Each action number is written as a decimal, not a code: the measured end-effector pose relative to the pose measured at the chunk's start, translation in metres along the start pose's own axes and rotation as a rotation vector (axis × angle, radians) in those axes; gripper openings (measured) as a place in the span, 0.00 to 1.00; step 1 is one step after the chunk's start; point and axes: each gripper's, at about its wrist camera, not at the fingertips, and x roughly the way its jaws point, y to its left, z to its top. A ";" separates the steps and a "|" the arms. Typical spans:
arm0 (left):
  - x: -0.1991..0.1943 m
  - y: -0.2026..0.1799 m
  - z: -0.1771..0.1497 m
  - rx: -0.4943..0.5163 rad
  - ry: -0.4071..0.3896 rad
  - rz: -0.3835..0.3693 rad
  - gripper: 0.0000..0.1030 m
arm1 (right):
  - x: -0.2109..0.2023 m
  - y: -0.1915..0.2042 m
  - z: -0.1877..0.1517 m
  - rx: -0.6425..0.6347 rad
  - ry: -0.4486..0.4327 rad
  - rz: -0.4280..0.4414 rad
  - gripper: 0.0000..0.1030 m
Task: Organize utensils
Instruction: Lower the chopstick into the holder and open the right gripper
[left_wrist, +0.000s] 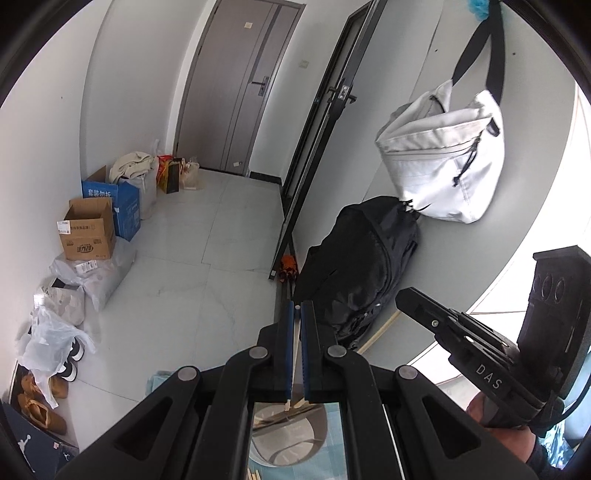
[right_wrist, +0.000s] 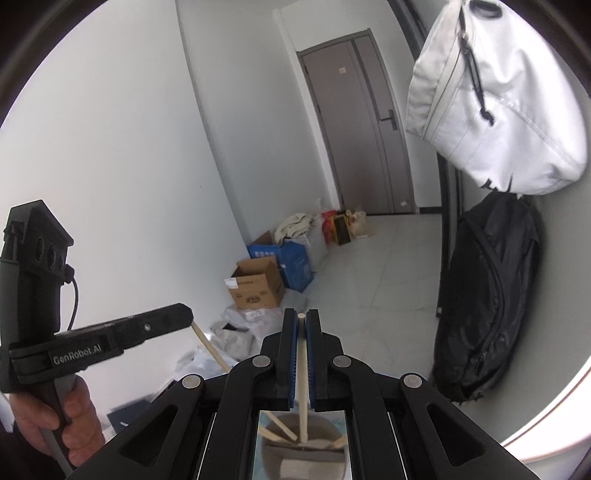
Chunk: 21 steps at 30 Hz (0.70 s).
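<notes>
Left tongs read "GenRobot.AI"; right tongs prob. "DAS".

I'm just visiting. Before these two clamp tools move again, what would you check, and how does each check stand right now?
1. Left gripper shut on a chopstick: ok.
2. Right gripper shut on its chopstick: ok.
3. The two grippers are apart, not colliding: ok.
4. Container visible below, with other sticks in it: ok.
5. Lower ends of both held chopsticks clear of the container: cannot tell.
6. Hand firmly around the left tool's handle: ok.
</notes>
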 end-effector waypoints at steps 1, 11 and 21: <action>0.004 0.002 -0.002 0.002 0.009 0.002 0.00 | 0.004 -0.001 -0.001 -0.001 0.005 -0.001 0.04; 0.037 0.016 -0.019 -0.024 0.093 -0.002 0.00 | 0.036 -0.001 -0.017 -0.068 0.094 -0.005 0.04; 0.046 0.024 -0.031 -0.041 0.143 -0.043 0.00 | 0.057 0.006 -0.040 -0.103 0.187 0.038 0.04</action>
